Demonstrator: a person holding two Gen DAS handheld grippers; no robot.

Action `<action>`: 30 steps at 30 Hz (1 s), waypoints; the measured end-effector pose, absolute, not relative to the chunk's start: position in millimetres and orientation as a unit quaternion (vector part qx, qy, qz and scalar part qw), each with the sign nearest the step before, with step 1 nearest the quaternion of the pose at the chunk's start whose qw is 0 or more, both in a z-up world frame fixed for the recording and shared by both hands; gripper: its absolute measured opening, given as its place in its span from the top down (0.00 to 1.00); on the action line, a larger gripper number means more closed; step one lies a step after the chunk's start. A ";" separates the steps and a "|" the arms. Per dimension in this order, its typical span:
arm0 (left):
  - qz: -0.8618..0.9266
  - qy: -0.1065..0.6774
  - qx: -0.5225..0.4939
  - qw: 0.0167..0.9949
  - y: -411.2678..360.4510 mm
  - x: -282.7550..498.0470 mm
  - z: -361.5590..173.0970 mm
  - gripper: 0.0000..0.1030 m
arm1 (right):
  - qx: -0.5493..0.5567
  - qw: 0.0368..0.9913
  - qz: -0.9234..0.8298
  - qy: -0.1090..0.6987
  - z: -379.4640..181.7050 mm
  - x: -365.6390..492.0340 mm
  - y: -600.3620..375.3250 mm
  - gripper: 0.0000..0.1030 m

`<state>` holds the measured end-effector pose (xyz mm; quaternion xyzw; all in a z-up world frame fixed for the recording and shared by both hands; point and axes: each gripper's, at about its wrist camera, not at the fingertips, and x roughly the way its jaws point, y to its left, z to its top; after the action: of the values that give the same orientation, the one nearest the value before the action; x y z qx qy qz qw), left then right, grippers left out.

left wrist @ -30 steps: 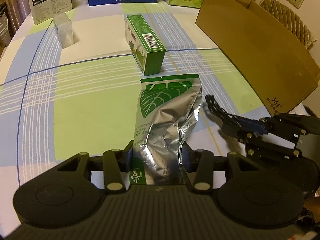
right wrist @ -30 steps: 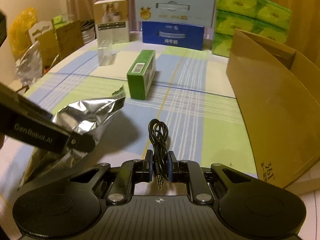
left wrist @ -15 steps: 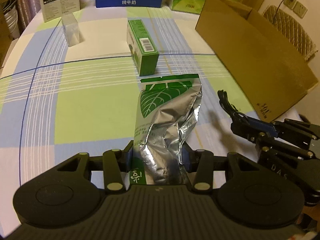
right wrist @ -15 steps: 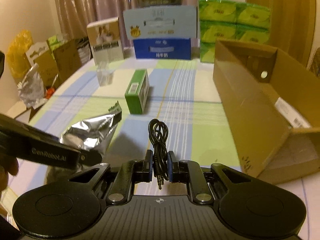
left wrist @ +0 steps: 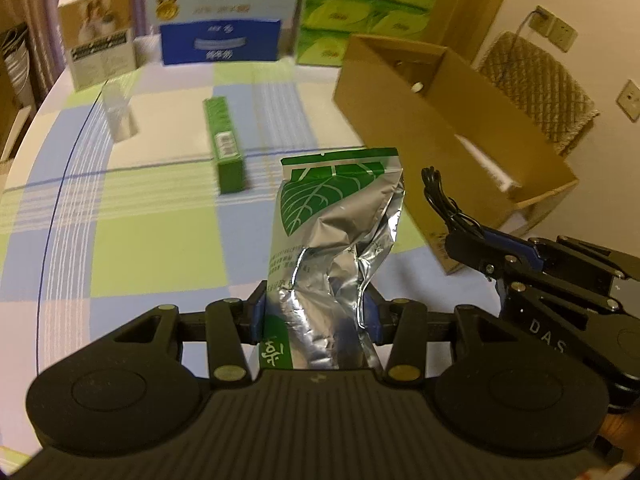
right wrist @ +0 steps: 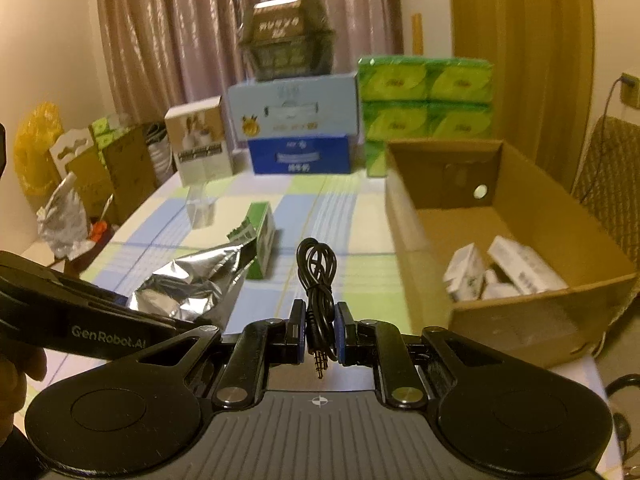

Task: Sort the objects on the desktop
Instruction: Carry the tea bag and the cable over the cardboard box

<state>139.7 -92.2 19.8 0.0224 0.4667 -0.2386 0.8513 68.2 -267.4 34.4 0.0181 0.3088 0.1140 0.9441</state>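
My left gripper (left wrist: 316, 312) is shut on a crumpled silver foil pouch (left wrist: 336, 224) with a green leaf print, held up above the checked tablecloth. My right gripper (right wrist: 318, 326) is shut on a coiled black audio cable (right wrist: 316, 272), its jack plug hanging down between the pads. The right gripper (left wrist: 480, 248) also shows at the right of the left wrist view with the cable (left wrist: 440, 196) sticking out. The pouch (right wrist: 200, 284) and the left gripper's body show at the left of the right wrist view. An open cardboard box (right wrist: 500, 240) stands to the right with several white packets inside.
A green carton (left wrist: 224, 144) lies on the table (left wrist: 152, 240) beyond the pouch, with a small clear container (left wrist: 118, 114) farther left. Blue and white cartons (right wrist: 296, 128), a picture box (right wrist: 198, 146) and stacked green tissue packs (right wrist: 424, 100) line the far edge.
Both grippers have risen with their loads and tilted up. The cardboard box's inside and the far row of cartons have come into view, and the table looks farther away.
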 end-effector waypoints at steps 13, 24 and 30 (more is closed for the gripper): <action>-0.293 0.439 0.025 0.849 -159.7 135.0 62.8 0.60 | 0.022 0.964 0.058 0.259 79.7 67.6 -334.3 0.89; -0.322 0.422 0.013 0.847 -233.9 156.1 84.6 0.60 | 0.014 0.972 0.015 0.233 99.3 94.2 -395.2 0.89; -0.333 0.426 0.004 0.841 -265.0 169.8 85.6 0.60 | 0.011 0.971 0.004 0.237 96.1 113.1 -417.8 0.89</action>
<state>169.8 -265.0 85.6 0.0042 0.4259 -0.3326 0.8414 113.1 -417.8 96.1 0.0114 0.2371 0.0041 0.9714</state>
